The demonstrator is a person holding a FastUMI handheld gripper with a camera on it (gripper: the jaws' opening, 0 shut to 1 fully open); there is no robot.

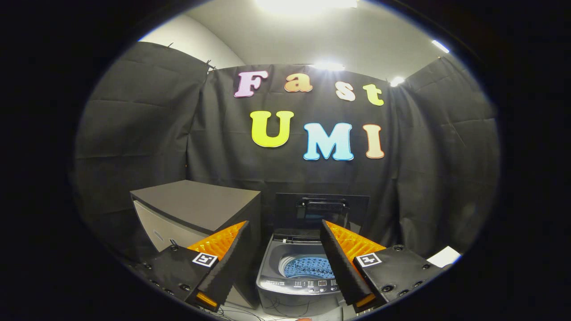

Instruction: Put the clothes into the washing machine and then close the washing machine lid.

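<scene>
The hand-held gripper (pixel 284 225) is spread wide, grasping nothing. Just beyond its fingers stands the washing machine (pixel 299 278), lid (pixel 322 210) raised. A dark box (pixel 196 214) sits beside it.

The gripper (pixel 285 229) holds its fingers spread wide, gripping nothing. Between and just beyond them stands the washing machine (pixel 298 278), its lid (pixel 322 210) raised upright, a grey cabinet (pixel 187 211) beside it.

Washing machine (pixel 298 278) — glossy plastic; box (pixel 196 209) beside it — matt top.
</scene>
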